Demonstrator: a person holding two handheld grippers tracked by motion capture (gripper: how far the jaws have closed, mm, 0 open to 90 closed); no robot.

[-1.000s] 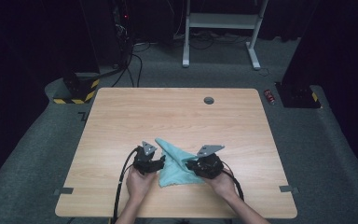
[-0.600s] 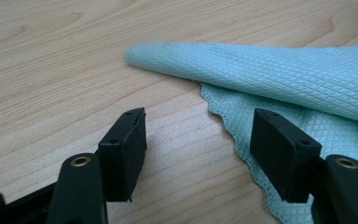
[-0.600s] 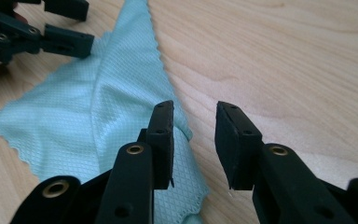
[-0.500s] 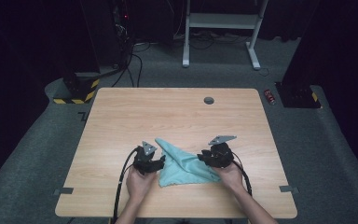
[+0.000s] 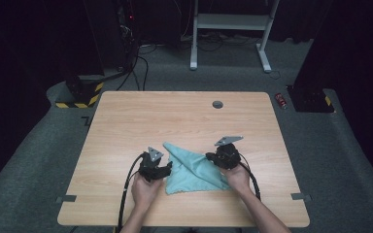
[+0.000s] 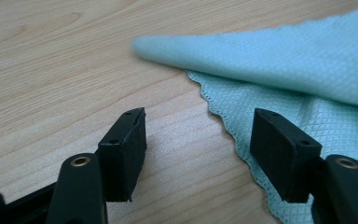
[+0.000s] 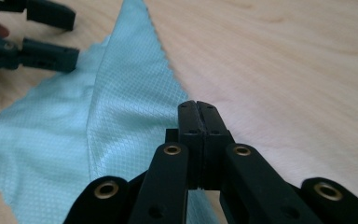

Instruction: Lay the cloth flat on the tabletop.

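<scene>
Since the earlier frames my right gripper [image 5: 212,158] has slid toward the right edge of the cloth [image 5: 194,171], and its jaws have just been closing; the left gripper [image 5: 167,170] sits where it was.

From the high view, I see the teal cloth lying on the wooden table [image 5: 175,121], near the front edge, partly folded so that one flap runs as a long triangle pointing to the back left. My left gripper rests at the cloth's left edge, my right gripper at its right edge, each with a hand behind it and a cable trailing toward me. A small dark round fitting [image 5: 217,104] sits in the tabletop well apart from the cloth, toward the far side.

Through the left gripper view, my left gripper [image 6: 198,147] has its jaws standing wide apart with bare wood between them. The scalloped edge of the cloth [image 6: 307,60] runs between the jaws; nothing is pinched.

Through the right gripper view, my right gripper [image 7: 198,109] has its jaws pressed flat together. Whether a fold of the cloth [image 7: 121,93] is caught between them I cannot tell; the fabric lies right under and beside the tips. The other gripper shows farther off at the top left, open at the cloth's edge.
</scene>
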